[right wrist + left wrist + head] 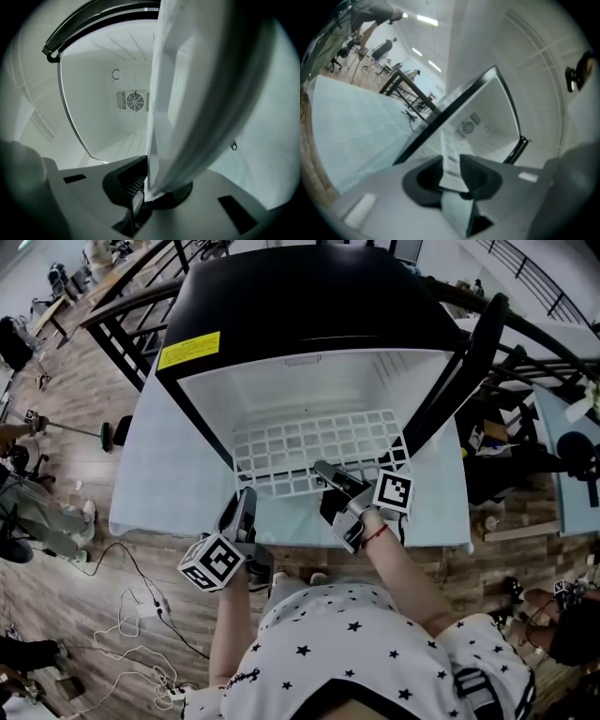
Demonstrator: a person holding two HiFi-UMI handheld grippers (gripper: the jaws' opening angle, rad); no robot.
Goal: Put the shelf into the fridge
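Observation:
The white grid shelf (pixel 319 451) lies flat in the mouth of the open black fridge (pixel 281 306), its far part inside the white cavity. My left gripper (pixel 246 501) is shut on the shelf's near left edge. My right gripper (pixel 328 474) is shut on its near right edge. In the left gripper view the shelf's rim (pixel 451 159) sits pinched between the dark pads, with the fridge's back wall and fan vent (pixel 467 126) beyond. In the right gripper view the shelf (pixel 187 93) rises edge-on from the pads, and the fan vent (pixel 135 101) shows behind it.
The fridge door (pixel 469 362) stands open at the right. A pale sheet (pixel 159 474) lies under and around the fridge. Cables (pixel 141 615) trail over the wooden floor at the left. Black table frames (pixel 122 324) and clutter stand on both sides.

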